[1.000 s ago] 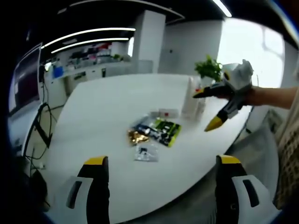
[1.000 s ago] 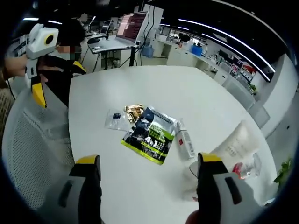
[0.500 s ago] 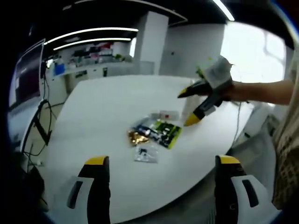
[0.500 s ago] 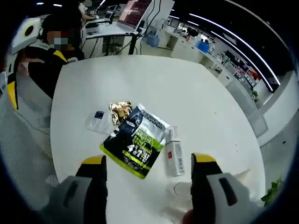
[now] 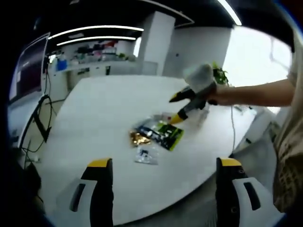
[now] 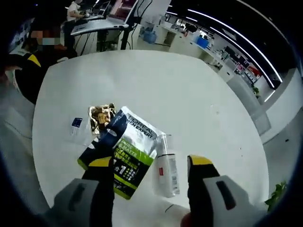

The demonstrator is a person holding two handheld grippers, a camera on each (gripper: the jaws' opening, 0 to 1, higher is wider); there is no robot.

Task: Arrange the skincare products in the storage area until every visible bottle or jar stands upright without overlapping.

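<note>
Your right gripper (image 6: 150,163), jaws spread wide and empty, hovers over the small white tube-shaped bottle (image 6: 165,166) lying flat beside the black-and-green foil sachet (image 6: 124,151) on the white round table (image 6: 142,80), where closing off-centre could pinch the sachet's edge too.

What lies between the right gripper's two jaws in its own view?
In the right gripper view, the right gripper is open above the table; a white bottle lies flat between them, beside the dark pouch.
</note>
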